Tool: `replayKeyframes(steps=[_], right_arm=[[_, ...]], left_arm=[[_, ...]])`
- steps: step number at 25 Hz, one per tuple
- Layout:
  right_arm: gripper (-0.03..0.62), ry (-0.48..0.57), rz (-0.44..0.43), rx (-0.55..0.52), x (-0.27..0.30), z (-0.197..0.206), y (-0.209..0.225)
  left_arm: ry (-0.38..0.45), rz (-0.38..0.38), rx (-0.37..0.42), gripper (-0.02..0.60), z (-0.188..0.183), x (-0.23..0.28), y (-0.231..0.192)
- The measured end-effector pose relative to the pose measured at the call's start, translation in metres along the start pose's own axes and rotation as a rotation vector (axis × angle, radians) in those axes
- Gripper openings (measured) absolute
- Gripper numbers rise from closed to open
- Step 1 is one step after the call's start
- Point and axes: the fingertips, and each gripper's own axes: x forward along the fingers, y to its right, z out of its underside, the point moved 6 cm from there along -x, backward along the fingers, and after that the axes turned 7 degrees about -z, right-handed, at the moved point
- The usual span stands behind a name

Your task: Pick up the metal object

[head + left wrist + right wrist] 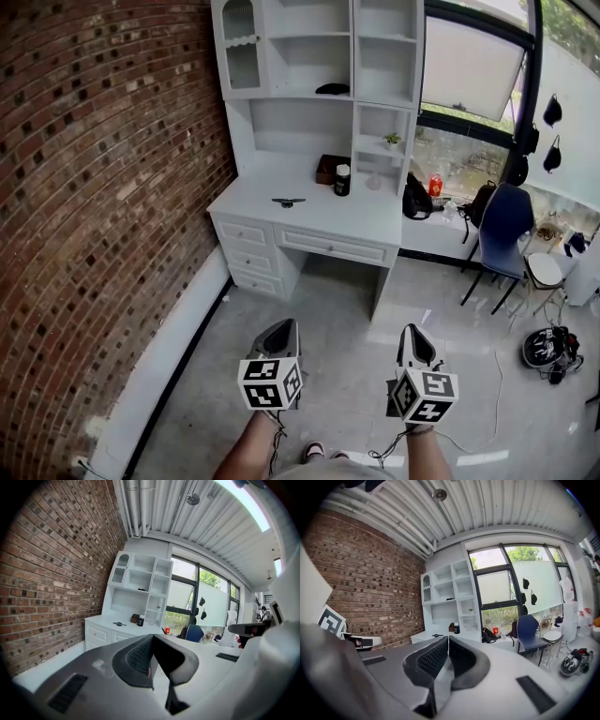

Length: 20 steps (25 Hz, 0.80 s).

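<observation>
A small dark metal object lies flat on the white desk across the room; it also shows as a thin dark shape in the left gripper view and as a speck in the right gripper view. My left gripper hangs low over the floor, jaws shut with nothing between them. My right gripper is level with it to the right, also shut and empty. Both are far from the desk.
On the desk stand a dark box and a black canister under a white shelf unit. A brick wall runs along the left. A blue chair and a low counter with bags stand to the right.
</observation>
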Motion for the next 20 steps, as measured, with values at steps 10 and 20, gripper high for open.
replayKeyframes(steps=[10, 20], right_arm=[[0.075, -0.028, -0.008, -0.010, 0.009, 0.003, -0.005], [0.107, -0.039, 0.011, -0.013, 0.019, 0.008, -0.011]], left_arm=[[-0.013, -0.025, -0.013, 0.012, 0.003, 0.005, -0.014], [-0.020, -0.032, -0.029, 0.012, 0.006, 0.018, -0.035]])
